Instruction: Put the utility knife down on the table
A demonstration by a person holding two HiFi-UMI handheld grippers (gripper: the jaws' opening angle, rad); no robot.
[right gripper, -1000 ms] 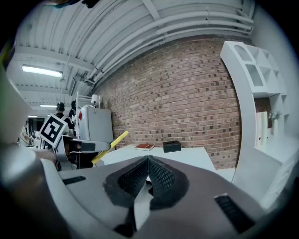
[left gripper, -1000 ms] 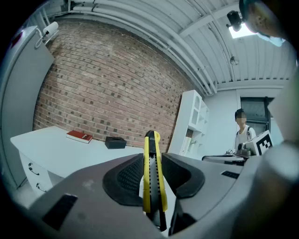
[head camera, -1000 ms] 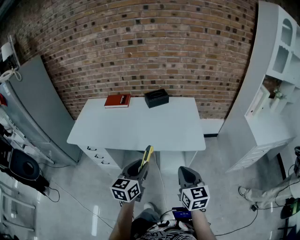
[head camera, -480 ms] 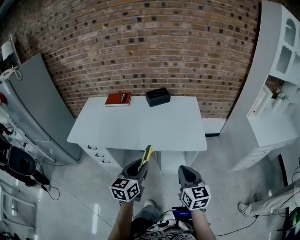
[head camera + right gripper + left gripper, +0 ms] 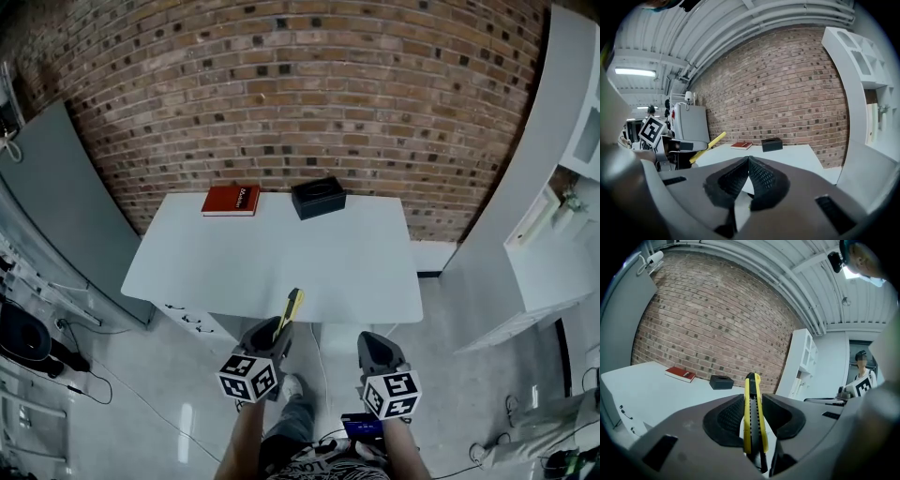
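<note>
At the far left of the head view stands a grey cabinet (image 5: 56, 206), with the brick wall (image 5: 300, 94) across the top of the frame. A white table (image 5: 187, 262) fills the middle. On its far edge lies a red book (image 5: 232, 200), left of centre, and just right of it a black box (image 5: 318, 197), the two apart.

Lower left of centre, the left gripper (image 5: 272, 334) has its jaws closed narrowly on a yellow and black utility knife (image 5: 289, 313). In the left gripper view the knife (image 5: 752, 416) stands upright in the frame between the two pads, its thin black slider edge facing the camera and its top end rising clear of the jaws (image 5: 752, 413). In the head view its long axis runs from the gripper up the frame toward the table, leaning slightly right, and its tip overlaps the table's near edge. It is not lying on the table.

Lower right of centre, the right gripper (image 5: 377, 349) has its jaws pressed together with nothing between them (image 5: 748, 176). Its own view shows the knife (image 5: 708, 146) at the left, slanting up to the right.

A white shelf unit (image 5: 562, 187) stands at the far right.
</note>
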